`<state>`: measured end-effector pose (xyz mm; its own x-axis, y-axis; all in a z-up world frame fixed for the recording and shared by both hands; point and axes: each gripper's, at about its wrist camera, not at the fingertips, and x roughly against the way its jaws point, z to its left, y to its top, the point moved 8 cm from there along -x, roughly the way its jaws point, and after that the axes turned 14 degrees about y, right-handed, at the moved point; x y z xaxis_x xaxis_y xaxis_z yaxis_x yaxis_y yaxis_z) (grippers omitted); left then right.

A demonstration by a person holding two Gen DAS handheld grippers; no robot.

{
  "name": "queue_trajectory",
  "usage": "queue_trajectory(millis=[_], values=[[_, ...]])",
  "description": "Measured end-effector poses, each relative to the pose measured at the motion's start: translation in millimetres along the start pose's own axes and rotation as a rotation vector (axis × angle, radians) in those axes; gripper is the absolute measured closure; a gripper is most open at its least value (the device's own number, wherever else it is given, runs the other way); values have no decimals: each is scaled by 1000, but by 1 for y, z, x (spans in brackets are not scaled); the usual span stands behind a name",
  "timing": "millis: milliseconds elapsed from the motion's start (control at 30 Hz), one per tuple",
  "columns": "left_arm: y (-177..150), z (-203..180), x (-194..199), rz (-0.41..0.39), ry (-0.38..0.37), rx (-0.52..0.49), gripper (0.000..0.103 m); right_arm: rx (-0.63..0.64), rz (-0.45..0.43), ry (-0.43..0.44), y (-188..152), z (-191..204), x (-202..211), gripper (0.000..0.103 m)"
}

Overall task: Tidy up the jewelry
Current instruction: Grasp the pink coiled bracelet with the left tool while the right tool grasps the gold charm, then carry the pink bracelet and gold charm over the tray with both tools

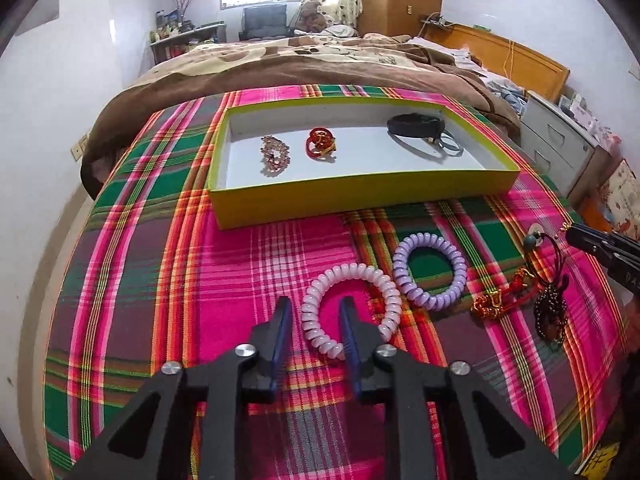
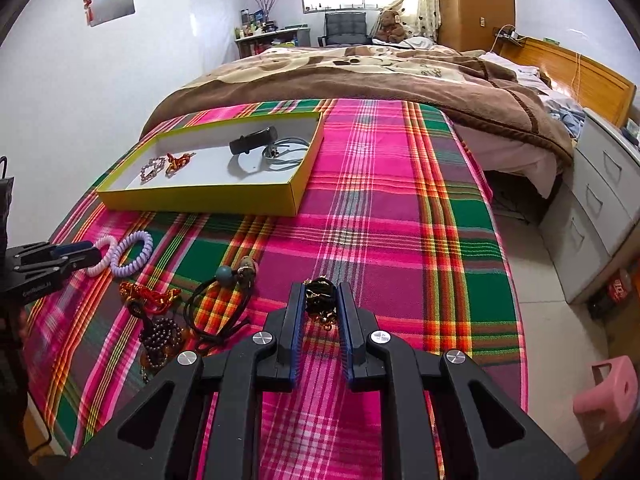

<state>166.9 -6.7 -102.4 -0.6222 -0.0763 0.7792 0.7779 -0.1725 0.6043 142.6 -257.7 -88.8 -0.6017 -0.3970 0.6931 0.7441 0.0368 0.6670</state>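
A: How does the left tool [image 1: 316, 310] stand?
B: Narrowed around one side of the pink coil band [image 1: 352, 310]: one finger outside the ring, one inside. Whether the pads actually press it I cannot tell. The band lies on the plaid cloth [image 1: 224, 280], on the near side of the yellow box [image 1: 360, 196], touching the lilac coil band [image 1: 430, 270] next to it.

A: And how will it handle?
B: Light and springy, I judge; the smooth plastic may slip or stretch, so taking it across the coil's thickness, as the tool is set now, looks sound.

A: The right tool [image 2: 320, 300]?
B: Closed on a small black-and-gold tangle [image 2: 320, 294], held between its pads above the cloth, well off from the box's near corner. That piece looks limp and loose, likely to dangle.

A: What's in the box?
B: A beaded bracelet [image 1: 274, 154], a red knotted piece [image 1: 320, 142], a black band [image 1: 416, 124].
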Motion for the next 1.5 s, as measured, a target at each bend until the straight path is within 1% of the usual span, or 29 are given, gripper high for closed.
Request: queue_trajectory(millis=[67, 167, 367, 600, 700, 933, 1067, 1267, 1500], values=[[0, 0, 0, -2, 9, -7, 91, -3, 0, -1, 0, 0, 0, 87], [-1, 1, 0, -5, 8, -6, 94, -3, -3, 0, 0, 0, 1, 87], [0, 3, 5, -25, 6, 4, 94, -5, -7, -1, 1, -1, 2, 87], [4, 10, 13, -47, -14, 32, 94, -8, -13, 0, 2, 1, 4, 87], [7, 13, 17, -60, -34, 55, 94, -7, -19, -1, 4, 2, 6, 87], [18, 20, 30, -98, -35, 78, 94, -14, -43, 1, 10, 4, 13, 87], [27, 25, 34, -113, -34, 90, 94, -5, -64, 11, 19, 11, 18, 87], [50, 33, 39, -138, -42, 110, 94, 10, -102, 38, 41, 24, 21, 87], [74, 36, 33, -146, -62, 132, 94, 23, -109, 77, 70, 37, 9, 87]])
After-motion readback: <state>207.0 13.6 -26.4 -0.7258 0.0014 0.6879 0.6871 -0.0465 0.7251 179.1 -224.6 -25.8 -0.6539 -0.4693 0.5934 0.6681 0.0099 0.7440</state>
